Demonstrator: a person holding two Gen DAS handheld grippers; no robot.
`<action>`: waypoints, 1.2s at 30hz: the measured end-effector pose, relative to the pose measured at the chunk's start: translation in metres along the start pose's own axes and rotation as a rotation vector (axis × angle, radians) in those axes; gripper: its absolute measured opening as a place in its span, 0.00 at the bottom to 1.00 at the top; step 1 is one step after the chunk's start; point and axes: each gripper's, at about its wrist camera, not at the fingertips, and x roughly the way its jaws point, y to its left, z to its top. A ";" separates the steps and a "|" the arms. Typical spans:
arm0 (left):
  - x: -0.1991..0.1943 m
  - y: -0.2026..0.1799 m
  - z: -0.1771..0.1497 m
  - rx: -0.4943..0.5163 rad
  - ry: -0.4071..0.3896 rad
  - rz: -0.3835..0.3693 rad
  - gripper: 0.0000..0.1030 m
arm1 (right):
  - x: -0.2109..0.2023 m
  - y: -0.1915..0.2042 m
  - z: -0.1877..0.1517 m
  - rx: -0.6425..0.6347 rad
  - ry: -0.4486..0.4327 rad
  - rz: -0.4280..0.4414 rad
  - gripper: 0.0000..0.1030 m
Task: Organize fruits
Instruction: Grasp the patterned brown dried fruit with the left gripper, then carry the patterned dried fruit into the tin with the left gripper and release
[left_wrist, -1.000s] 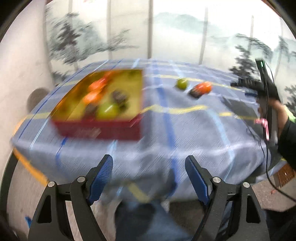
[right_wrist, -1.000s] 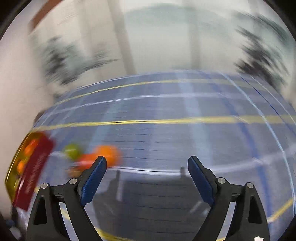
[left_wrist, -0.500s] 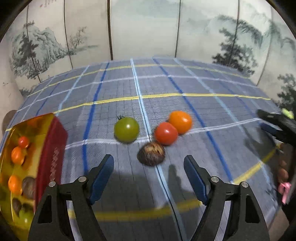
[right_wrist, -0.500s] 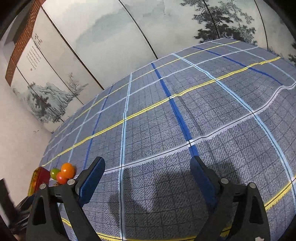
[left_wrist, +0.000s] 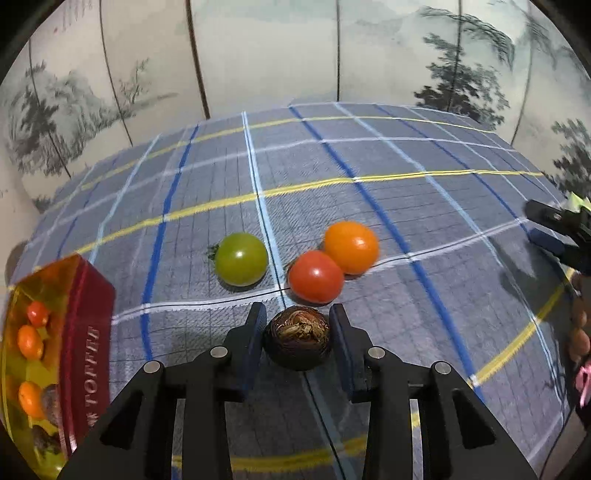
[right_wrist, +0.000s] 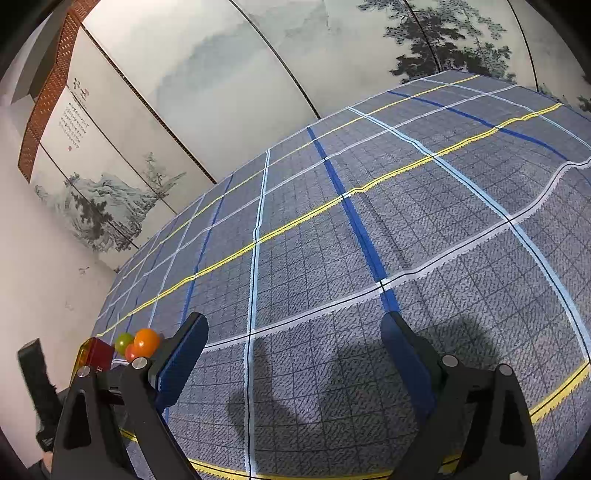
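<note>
Left gripper (left_wrist: 297, 341) pinches the dark fruit (left_wrist: 297, 341)

Its jaws have just been closing on it; the box (left_wrist: 86, 354) lies to its left, while the right gripper (right_wrist: 291, 363), jaws spread, hangs empty.

A table under a blue-grey checked cloth (left_wrist: 424, 206) carries a red box (left_wrist: 86, 332) at the left edge – beside it a green tomato (left_wrist: 242, 264), red tomato (left_wrist: 316, 276), orange tomato (left_wrist: 351, 247) and dark brown fruit (left_wrist: 297, 338).

Left gripper (left_wrist: 297, 334): matte black angular finger arms with triangular cut-outs, round silver pivot screws, and flat blue rubber pads (left_wrist: 255, 343). Right gripper (right_wrist: 293, 354): identical black frame, silver screws, blue pads (right_wrist: 184, 354). A pink ribbon (left_wrist: 583, 380) hangs at the far right.
</note>
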 end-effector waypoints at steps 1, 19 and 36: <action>-0.007 -0.001 0.001 0.003 -0.012 -0.003 0.35 | 0.000 0.000 0.000 0.001 0.000 0.000 0.90; -0.104 0.043 0.012 -0.071 -0.163 0.034 0.35 | 0.004 0.002 0.001 -0.010 0.006 -0.016 0.91; -0.146 0.151 -0.018 -0.252 -0.191 0.183 0.35 | 0.004 0.003 0.000 -0.011 0.006 -0.016 0.92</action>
